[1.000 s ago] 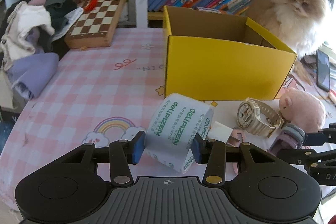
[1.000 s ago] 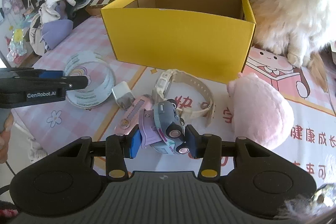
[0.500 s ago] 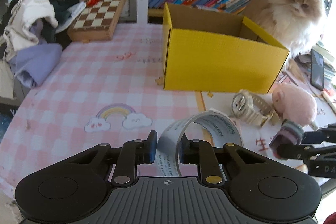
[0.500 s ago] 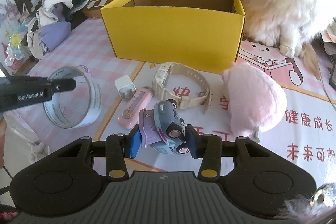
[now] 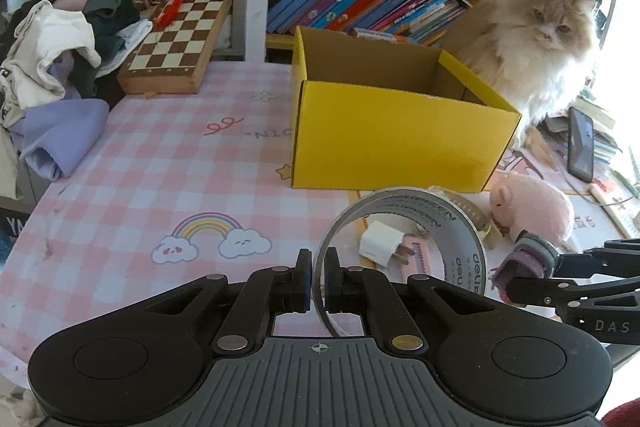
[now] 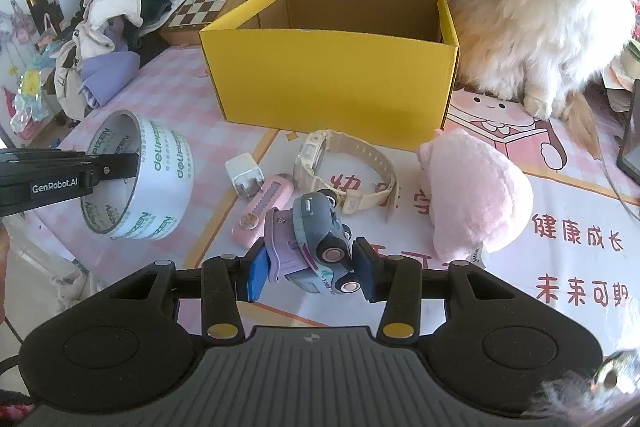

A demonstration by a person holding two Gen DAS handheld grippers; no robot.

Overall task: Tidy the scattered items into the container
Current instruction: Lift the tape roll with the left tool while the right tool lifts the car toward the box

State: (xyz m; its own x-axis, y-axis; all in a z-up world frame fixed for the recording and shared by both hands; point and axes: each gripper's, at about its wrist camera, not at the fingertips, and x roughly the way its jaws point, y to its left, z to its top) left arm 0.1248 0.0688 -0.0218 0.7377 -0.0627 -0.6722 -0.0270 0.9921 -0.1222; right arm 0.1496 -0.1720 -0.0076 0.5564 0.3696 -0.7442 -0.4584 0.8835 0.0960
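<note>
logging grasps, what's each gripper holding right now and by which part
Left gripper: tape roll, pinched across its wall. Right gripper: toy car, clamped by its sides.

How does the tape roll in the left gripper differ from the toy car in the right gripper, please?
The tape roll is a white printed ring, pinched through its wall; the toy car is a solid grey-and-purple body, clamped across its sides and tilted. Both are held off the table, short of the yellow box.
</note>
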